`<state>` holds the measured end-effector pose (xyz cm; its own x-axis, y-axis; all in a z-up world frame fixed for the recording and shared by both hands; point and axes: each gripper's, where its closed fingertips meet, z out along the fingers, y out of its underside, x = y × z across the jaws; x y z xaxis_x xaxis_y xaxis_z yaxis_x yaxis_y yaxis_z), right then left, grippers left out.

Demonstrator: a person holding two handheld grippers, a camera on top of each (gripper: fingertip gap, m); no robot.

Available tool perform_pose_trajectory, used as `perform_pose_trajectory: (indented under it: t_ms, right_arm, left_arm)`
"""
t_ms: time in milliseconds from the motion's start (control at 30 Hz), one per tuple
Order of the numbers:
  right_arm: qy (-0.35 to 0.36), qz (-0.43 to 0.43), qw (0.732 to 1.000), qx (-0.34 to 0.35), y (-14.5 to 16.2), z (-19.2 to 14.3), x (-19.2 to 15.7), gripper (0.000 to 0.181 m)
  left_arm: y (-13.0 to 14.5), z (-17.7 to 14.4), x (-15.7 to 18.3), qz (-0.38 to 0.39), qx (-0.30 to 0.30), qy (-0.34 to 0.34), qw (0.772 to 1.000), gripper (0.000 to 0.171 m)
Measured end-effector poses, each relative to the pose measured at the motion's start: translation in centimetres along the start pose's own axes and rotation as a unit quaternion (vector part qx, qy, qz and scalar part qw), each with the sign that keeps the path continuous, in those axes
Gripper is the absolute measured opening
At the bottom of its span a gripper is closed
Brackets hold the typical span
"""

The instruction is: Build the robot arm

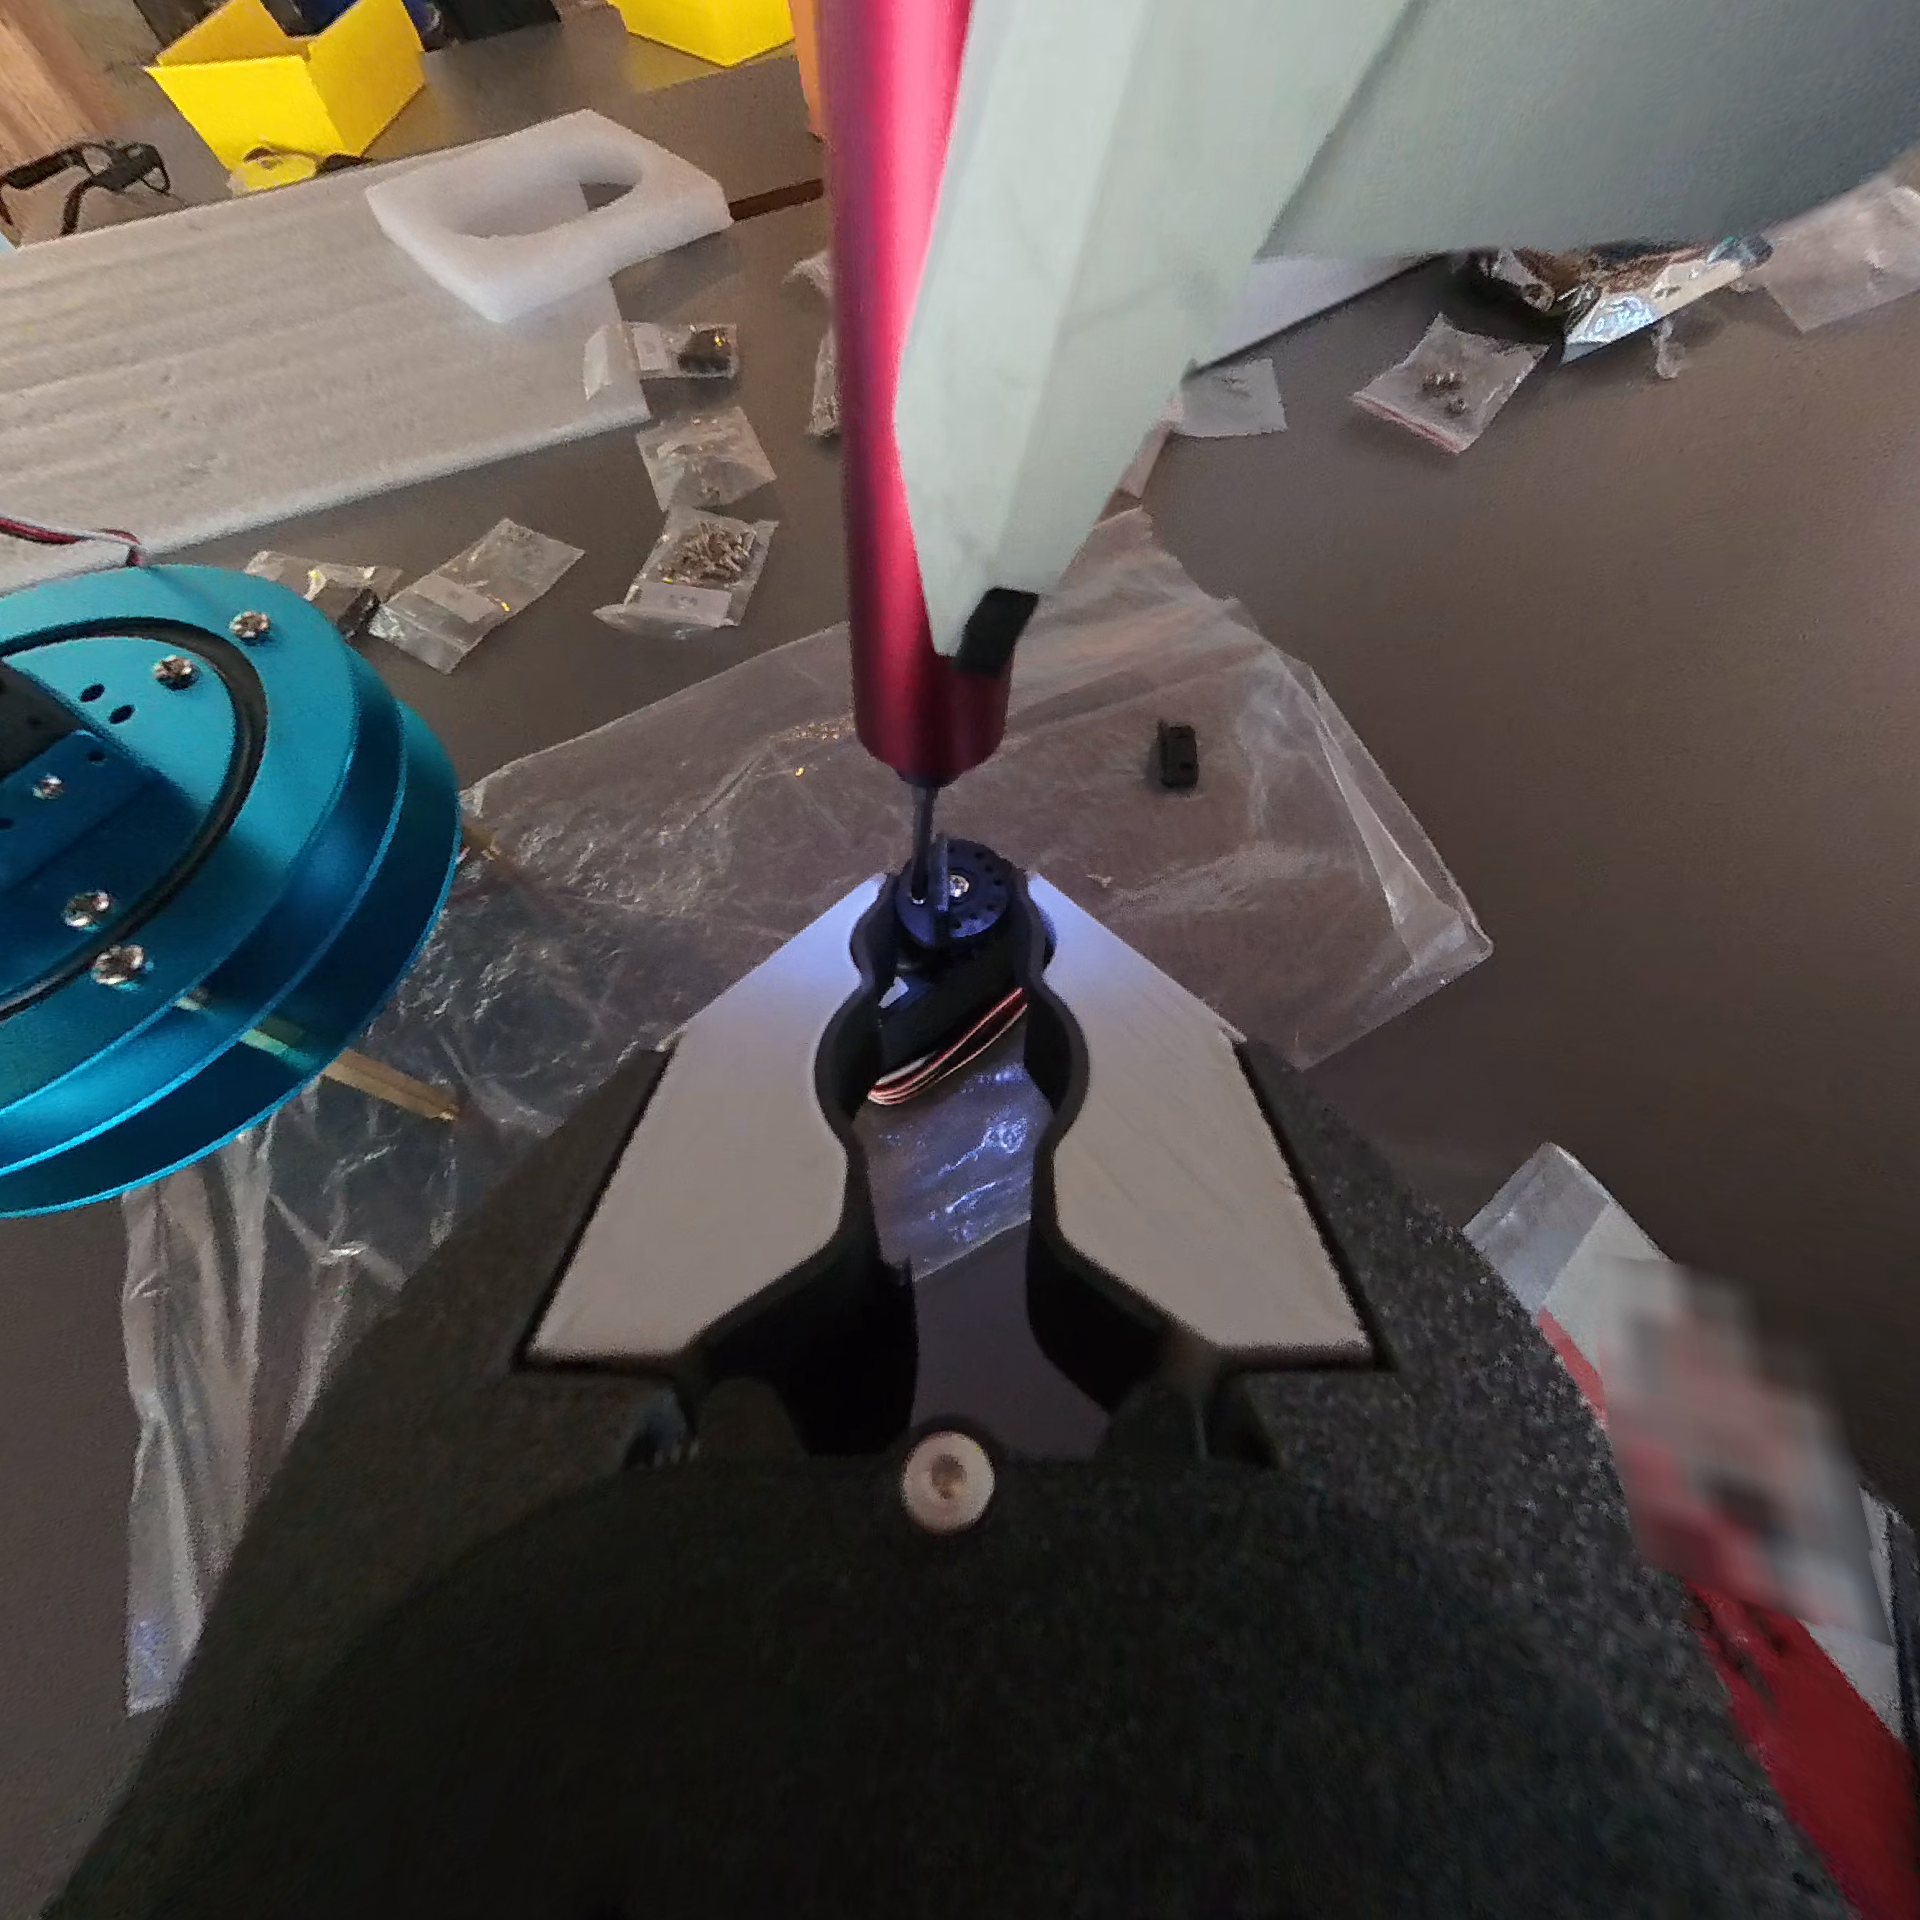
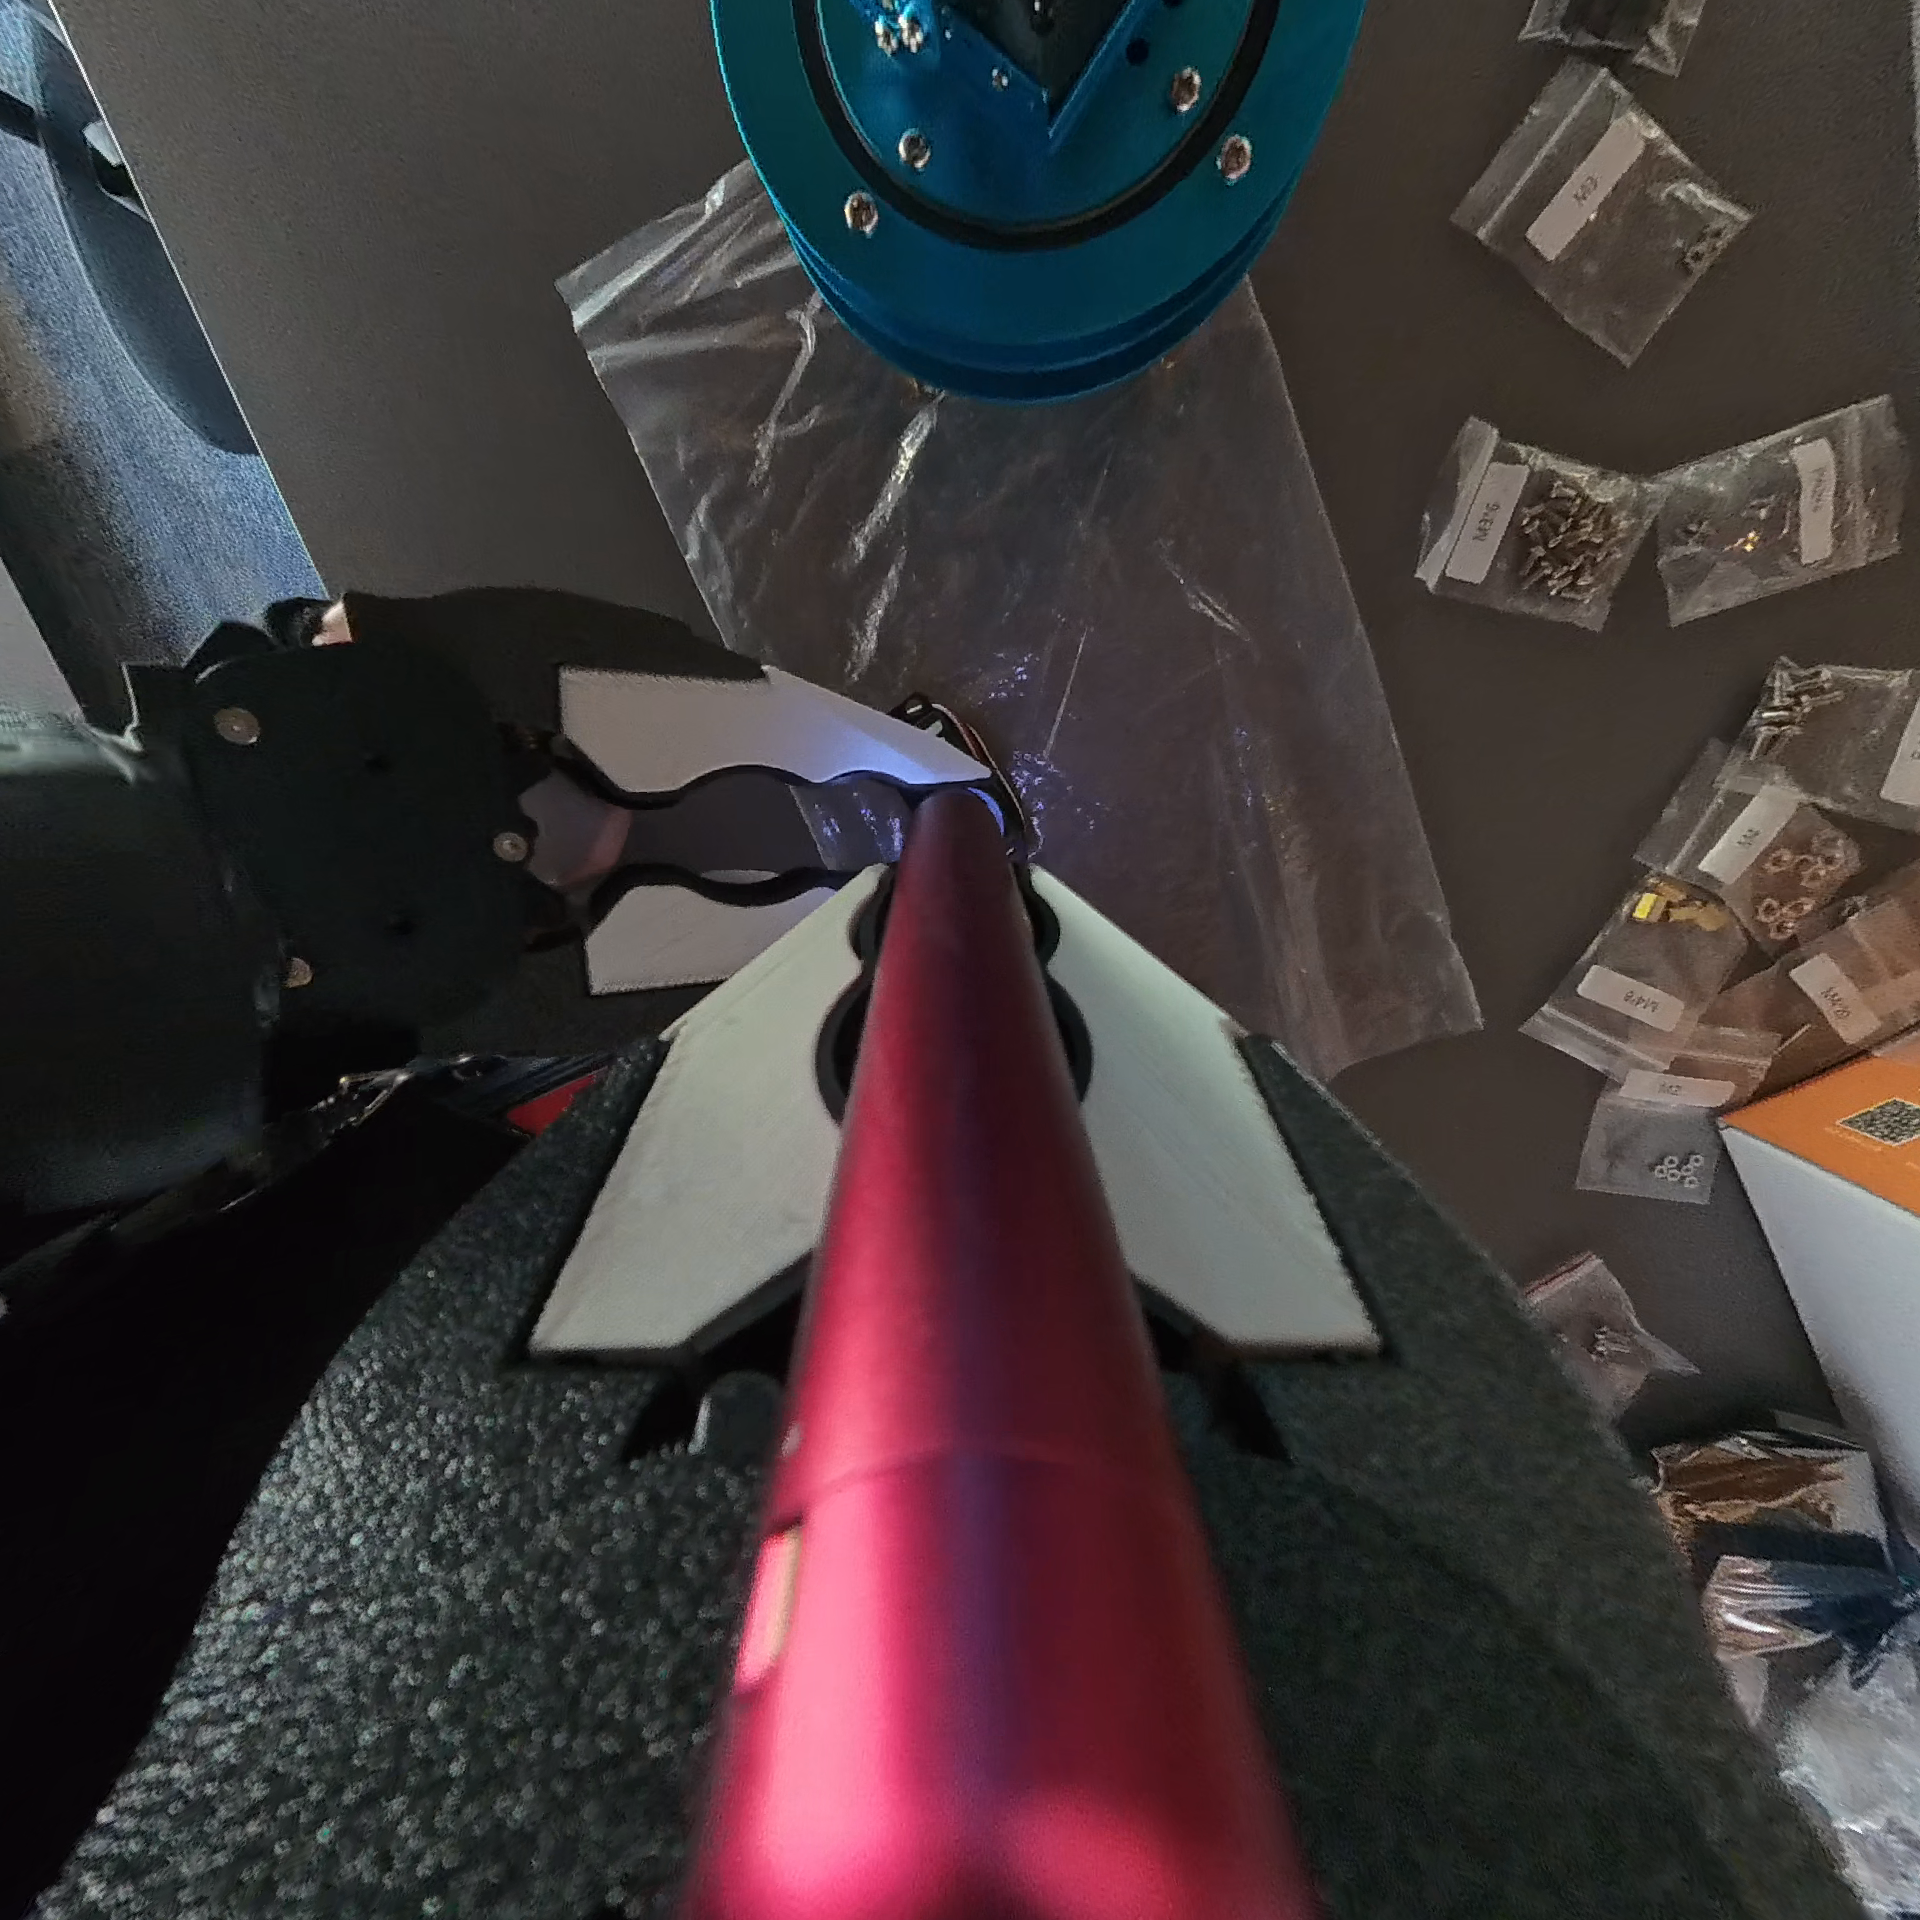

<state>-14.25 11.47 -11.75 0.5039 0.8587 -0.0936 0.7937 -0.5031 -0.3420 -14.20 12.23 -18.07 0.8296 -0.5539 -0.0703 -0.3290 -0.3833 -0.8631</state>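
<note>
- Your left gripper (image 1: 951,935) has its jaws clenched on a small black servo motor (image 1: 940,1003) with a dark blue round horn (image 1: 961,883) on top, striped wires trailing out below.
- Your right gripper (image 2: 951,904) grasps a red electric screwdriver (image 2: 966,1299) between its jaws; its bit (image 1: 923,842) touches the horn, lit bluish.
- Both sit over a clear plastic bag (image 1: 1278,831) mid-worktop (image 1: 1610,727).
- Teal round metal base (image 1: 208,883) just beside the bag.
- Small screw bags (image 2: 1538,520) scattered farther off.
</note>
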Motion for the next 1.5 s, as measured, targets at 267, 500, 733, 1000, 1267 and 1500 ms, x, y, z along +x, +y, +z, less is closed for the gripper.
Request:
perform_pose_trajectory:
  t_ms: [267, 500, 733, 1000, 1267, 1500]
  right_arm:
    - [0.004, -0.018, 1.000, -0.010, -0.3, 0.2, -0.4, 0.024]
    - [0.012, -0.068, 0.998, -0.009, -0.5, 0.2, -0.7, 0.024]
    - [-0.011, -0.071, 0.997, -0.007, -0.6, 0.3, -0.7, 0.024]
    - [0.001, -0.087, 0.996, -0.010, -0.7, 0.4, -0.9, 0.024]
    - [0.019, -0.125, 0.992, -0.014, -0.9, 0.5, -0.7, 0.024]
    - [-0.011, -0.163, 0.987, -0.002, -1.1, 0.6, -0.6, 0.024]
  left_arm:
    - [0.3, -0.5, -0.4, -0.022, -0.014, -0.062, 0.998, 0.021]
    - [0.4, -0.7, -0.5, -0.044, -0.017, -0.073, 0.996, 0.020]
    - [0.5, -1.0, -0.9, -0.059, -0.017, -0.115, 0.991, 0.024]
    - [0.6, -1.4, -0.8, -0.044, -0.024, -0.156, 0.987, 0.021]
    - [0.5, -1.2, -1.0, -0.078, -0.036, -0.141, 0.986, 0.020]
    - [0.5, -1.2, -0.9, -0.070, -0.042, -0.140, 0.987, 0.019]
